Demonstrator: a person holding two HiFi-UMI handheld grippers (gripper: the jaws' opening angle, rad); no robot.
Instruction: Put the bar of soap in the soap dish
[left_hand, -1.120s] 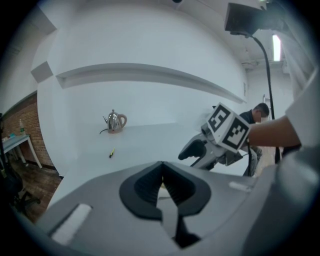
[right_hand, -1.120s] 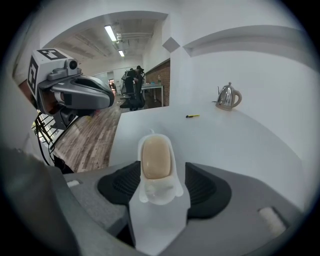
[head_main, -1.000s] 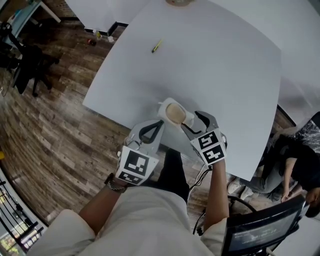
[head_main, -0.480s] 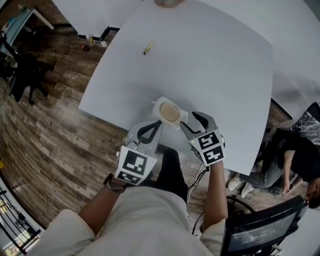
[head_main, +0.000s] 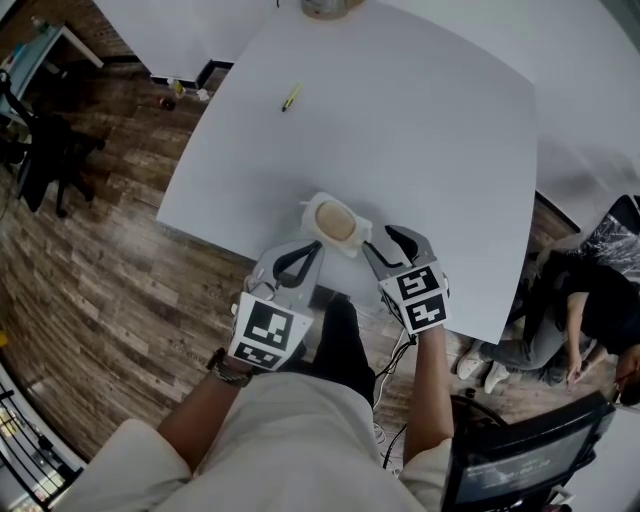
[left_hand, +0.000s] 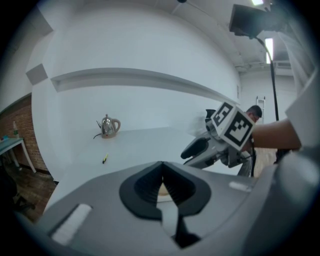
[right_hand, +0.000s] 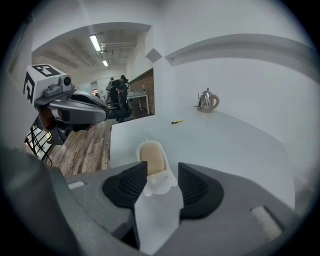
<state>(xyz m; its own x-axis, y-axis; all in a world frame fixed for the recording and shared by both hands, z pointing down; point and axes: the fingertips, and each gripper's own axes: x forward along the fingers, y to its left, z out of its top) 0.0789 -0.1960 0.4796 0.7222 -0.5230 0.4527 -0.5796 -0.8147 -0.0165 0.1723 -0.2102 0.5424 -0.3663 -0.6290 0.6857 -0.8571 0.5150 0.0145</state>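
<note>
The white soap dish (head_main: 356, 243) stands at the near edge of the white table (head_main: 430, 130). The beige bar of soap (head_main: 335, 220) lies inside it. The right gripper (head_main: 385, 243) has its jaws partly apart and closing. The near end of the dish is between them, with a gap at one pad. The left gripper (head_main: 303, 252) is just beside the dish, its jaws together on nothing.
</note>
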